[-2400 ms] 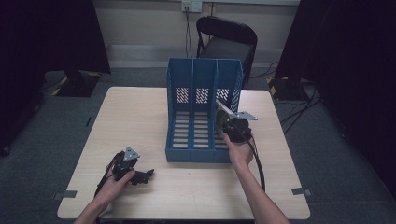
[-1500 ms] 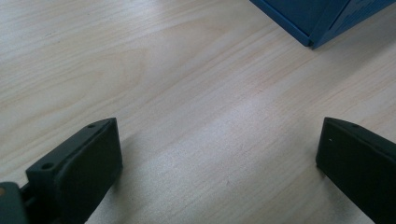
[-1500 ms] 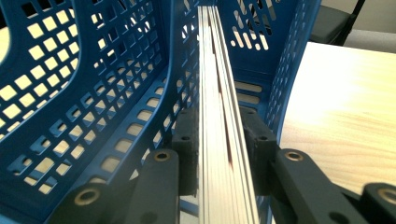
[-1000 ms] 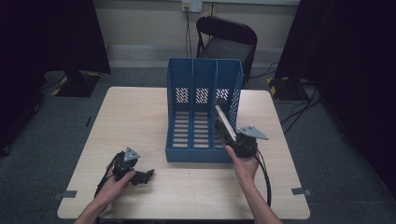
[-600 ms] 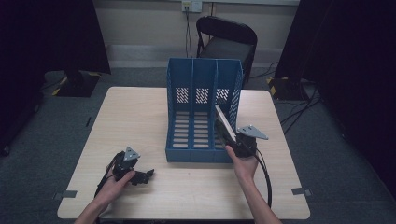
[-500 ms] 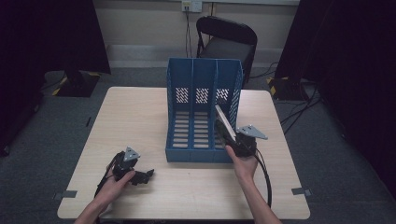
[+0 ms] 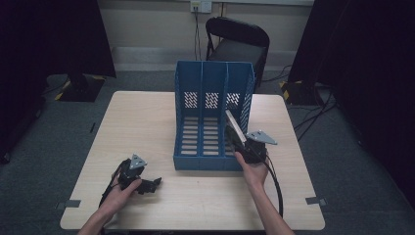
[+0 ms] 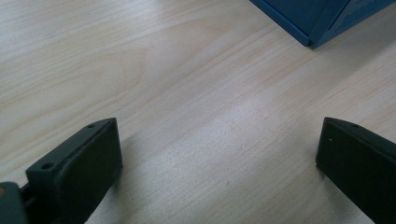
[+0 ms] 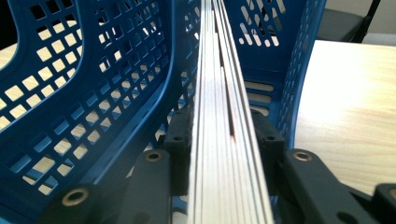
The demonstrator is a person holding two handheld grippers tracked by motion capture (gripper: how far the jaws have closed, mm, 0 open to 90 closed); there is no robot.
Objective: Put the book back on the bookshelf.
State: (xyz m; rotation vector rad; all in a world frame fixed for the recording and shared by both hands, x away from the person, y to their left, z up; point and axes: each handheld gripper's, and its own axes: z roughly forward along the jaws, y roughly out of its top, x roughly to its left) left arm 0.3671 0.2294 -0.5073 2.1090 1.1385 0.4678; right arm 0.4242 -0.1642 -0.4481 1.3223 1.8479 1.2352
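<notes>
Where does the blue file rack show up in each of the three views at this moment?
High view: file rack stands at table centre, open front toward the person.
Left gripper view: one low corner at the top right, beyond the open jaws.
Right gripper view: its perforated walls flank the stack of sheets that the jaws clamp.
Shared landmark: the pale wood table.

- One table (image 7: 147, 122) in front of me.
- One blue rack (image 7: 214, 115) on it, with three slots.
- One book (image 7: 235, 128), or a thin stack of sheets; I can't tell which.
- Two tongs: my left gripper (image 7: 147, 185) and my right gripper (image 7: 241, 142).
- One chair (image 7: 238, 41) behind the table.
</notes>
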